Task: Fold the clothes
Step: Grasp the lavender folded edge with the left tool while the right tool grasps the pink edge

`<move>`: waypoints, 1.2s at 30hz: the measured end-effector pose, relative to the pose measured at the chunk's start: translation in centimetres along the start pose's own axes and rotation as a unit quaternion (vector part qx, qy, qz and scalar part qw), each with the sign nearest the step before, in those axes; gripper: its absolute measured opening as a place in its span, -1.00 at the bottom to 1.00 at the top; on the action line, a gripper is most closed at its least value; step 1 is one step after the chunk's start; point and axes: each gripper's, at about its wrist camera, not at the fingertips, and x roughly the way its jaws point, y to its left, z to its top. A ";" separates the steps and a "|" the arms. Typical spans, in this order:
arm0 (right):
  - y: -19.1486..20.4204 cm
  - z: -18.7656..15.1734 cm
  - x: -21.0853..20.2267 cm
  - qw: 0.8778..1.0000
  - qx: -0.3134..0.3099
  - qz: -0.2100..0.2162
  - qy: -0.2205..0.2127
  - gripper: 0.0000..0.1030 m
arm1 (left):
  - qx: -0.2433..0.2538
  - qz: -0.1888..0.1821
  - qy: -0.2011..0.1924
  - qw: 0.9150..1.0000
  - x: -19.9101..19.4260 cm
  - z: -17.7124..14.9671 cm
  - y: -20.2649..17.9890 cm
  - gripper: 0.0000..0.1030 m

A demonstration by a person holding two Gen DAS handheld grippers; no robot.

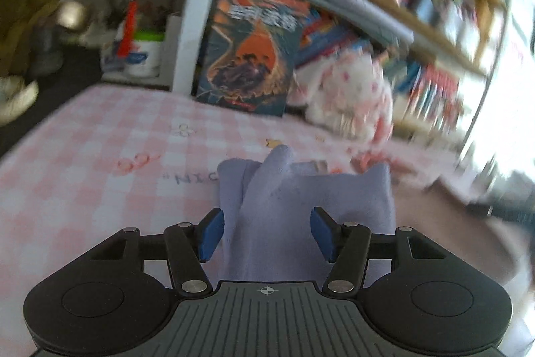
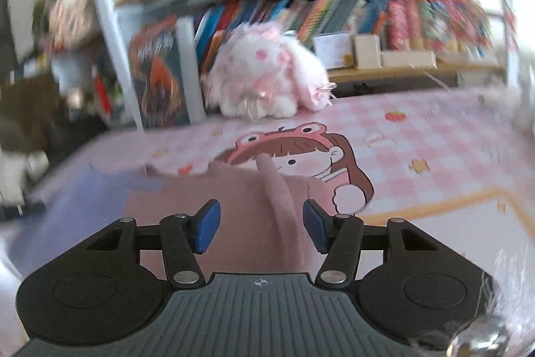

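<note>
A lavender cloth (image 1: 301,196) lies on the pink checked mat (image 1: 100,139), with a raised fold running up its middle. My left gripper (image 1: 265,235) is open right over it, the blue pads (image 1: 210,235) on either side of the fold and apart from it. In the right wrist view a dusty pink cloth (image 2: 240,199) lies on the mat (image 2: 434,139), also with a ridge in the middle. My right gripper (image 2: 260,230) is open astride that ridge. The lavender cloth (image 2: 100,199) shows blurred to its left. Both views are motion-blurred.
A white and pink plush toy (image 2: 267,79) and an upright book with an orange cover (image 1: 247,56) stand at the mat's far edge, in front of a bookshelf (image 2: 367,5) with white posts. A cup with pens (image 1: 133,49) sits at the far left.
</note>
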 end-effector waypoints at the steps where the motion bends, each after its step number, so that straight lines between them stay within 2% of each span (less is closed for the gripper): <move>1: 0.4 0.2 0.7 1.000 -0.021 -0.007 0.006 0.03 | 0.016 0.010 0.007 1.000 0.6 0.4 -0.4 0.12; 3: 0.8 0.6 2.1 0.998 -0.051 -0.019 0.020 -0.01 | 0.033 0.015 0.019 0.999 1.7 1.0 -0.7 0.11; 4: 0.8 0.8 2.8 0.998 -0.059 -0.023 0.028 -0.06 | 0.040 0.005 0.025 0.999 2.2 1.1 -0.7 0.02; 5: 0.8 1.0 3.4 0.997 -0.066 -0.028 0.037 -0.15 | 0.048 -0.005 0.031 0.998 2.6 1.3 -0.7 -0.53; 6: 0.8 1.1 4.0 0.996 -0.073 -0.026 0.046 -0.44 | 0.045 -0.014 0.030 0.998 2.8 1.4 -0.4 -0.92; 7: 0.8 1.1 4.4 0.995 -0.083 -0.026 0.056 -0.75 | 0.016 -0.021 0.014 1.000 2.4 1.4 0.6 -0.91; 8: 0.8 1.3 4.3 0.994 -0.091 -0.029 0.055 -0.85 | -0.012 -0.028 -0.002 1.000 2.0 1.5 1.6 -0.91; 10: -1.0 2.0 2.5 0.999 -0.043 -0.023 0.009 -0.91 | -0.067 -0.041 -0.028 0.997 1.3 1.5 3.6 -0.91; 11: -2.0 2.4 1.6 1.000 -0.017 -0.020 -0.015 -0.92 | -0.089 -0.045 -0.023 0.995 1.6 1.2 4.4 -0.91; 13: -2.7 2.1 2.0 0.999 -0.013 -0.041 -0.007 -0.97 | -0.123 -0.046 -0.009 0.991 2.2 0.7 5.7 -0.91; 15: -3.3 1.8 2.5 0.998 -0.010 -0.063 0.003 -0.99 | -0.108 -0.016 0.013 0.994 3.4 0.1 5.4 -0.88; 16: -3.6 1.4 3.3 0.997 -0.014 -0.068 0.020 -0.99 | -0.112 -0.013 0.011 0.994 3.5 -0.2 5.4 -0.77; 17: -4.1 0.9 3.8 0.998 0.002 -0.062 0.032 -0.99 | -0.119 -0.012 0.009 0.993 3.5 -0.2 5.5 -0.75; 19: -5.2 0.0 4.5 0.997 0.039 -0.046 0.054 -0.99 | -0.126 -0.011 0.013 0.992 3.2 -0.1 5.8 -0.56; 20: -5.5 -0.2 4.4 0.996 0.051 -0.044 0.051 -0.99 | -0.122 -0.008 0.013 0.992 2.9 -0.1 5.8 -0.44; 24: -5.7 0.1 3.2 0.997 0.065 -0.032 0.028 -0.96 | -0.074 -0.008 0.004 0.997 2.3 0.8 4.6 -0.42; 26: -4.8 0.8 2.4 0.998 0.056 -0.020 0.014 -0.83 | -0.047 -0.009 -0.002 0.999 2.0 1.3 3.9 -0.42; 28: -3.7 1.8 2.5 0.999 0.044 -0.005 0.007 -0.17 | -0.020 -0.011 -0.007 1.000 1.7 1.9 3.1 -0.34; 29: -3.0 2.2 2.7 1.000 0.028 0.003 0.008 -0.11 | -0.007 -0.011 -0.010 1.000 1.6 2.1 2.8 -0.28; 30: -2.2 2.6 3.1 1.000 0.011 0.010 0.009 -0.10 | 0.009 -0.010 -0.011 1.000 1.5 2.3 2.3 -0.27; 33: -0.6 2.5 5.1 0.998 -0.047 -0.005 0.037 -0.10 | 0.043 -0.008 -0.006 0.999 1.8 2.5 1.4 -0.20; 35: 0.5 2.4 6.5 0.995 -0.086 -0.015 0.056 -0.18 | 0.061 -0.010 -0.004 0.998 1.9 2.6 0.9 -0.16; 36: 1.0 2.3 7.1 0.992 -0.106 -0.021 0.065 -0.51 | 0.069 -0.010 -0.003 0.998 1.9 2.6 0.7 -0.16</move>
